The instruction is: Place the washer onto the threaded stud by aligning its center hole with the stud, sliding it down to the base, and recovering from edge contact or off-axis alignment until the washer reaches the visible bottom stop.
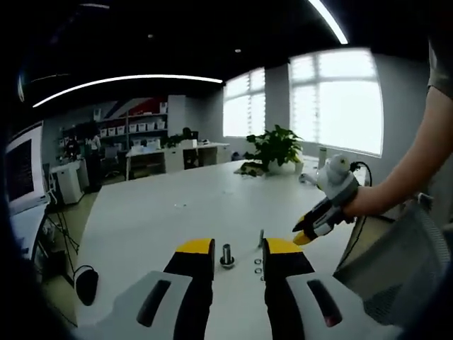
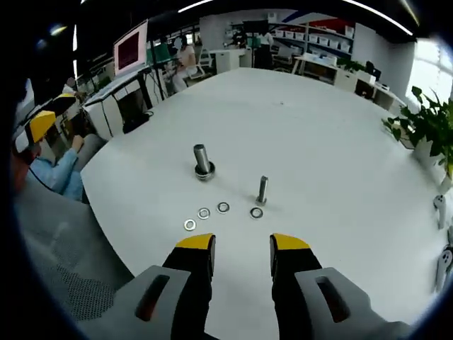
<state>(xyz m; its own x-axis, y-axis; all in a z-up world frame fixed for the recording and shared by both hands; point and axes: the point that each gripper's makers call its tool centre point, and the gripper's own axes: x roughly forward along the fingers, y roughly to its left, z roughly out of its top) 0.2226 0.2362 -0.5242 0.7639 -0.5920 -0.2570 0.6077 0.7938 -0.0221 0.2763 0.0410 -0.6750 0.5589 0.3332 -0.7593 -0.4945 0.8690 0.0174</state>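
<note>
Both claws hover over the white table point(image 2: 340, 142) with jaws apart, holding nothing. Ahead of the right gripper point(image 2: 242, 248) lie 4 washers: 3 in a row, the left washer point(image 2: 190, 225), middle washer point(image 2: 204, 213) and third washer point(image 2: 223, 207), then 1 fourth washer point(image 2: 256, 212) touching the thin stud point(image 2: 262, 189). Beyond the row stands 1 thick stud point(image 2: 202, 161). Between the left gripper's point(image 1: 238, 251) tips stands that thick stud point(image 1: 227, 254); the right gripper point(image 1: 311, 228) enters from the right.

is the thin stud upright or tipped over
Upright. In the right gripper view the thin stud stands on end on the white table, with a washer lying flat beside its base.
</note>
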